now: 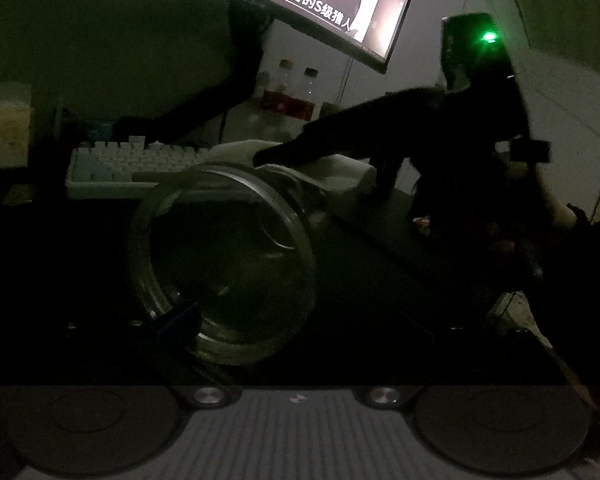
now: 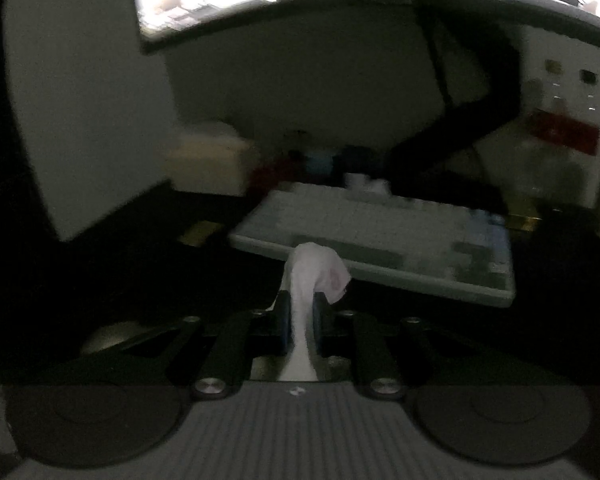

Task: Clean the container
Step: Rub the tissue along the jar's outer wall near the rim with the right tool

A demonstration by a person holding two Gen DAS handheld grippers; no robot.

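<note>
Container: clear glass jar (image 1: 224,264), round with a thick ribbed rim, tipped on its side at frame centre of the left view, mouth toward the camera.
Left tongs (image 1: 204,312): one dark pad on the jar's lower rim; likely clamped on it, but too dim to be sure.
Right tongs (image 2: 300,316): pressed together on a crumpled white tissue (image 2: 314,276), lower centre.
Bench (image 1: 380,240): dark, smooth.
Background: pale blocky keyboard (image 2: 400,240); curved glowing monitor (image 1: 340,0) at top.

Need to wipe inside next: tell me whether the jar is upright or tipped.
Tipped: the jar lies on its side, its round mouth facing the left wrist camera.
</note>
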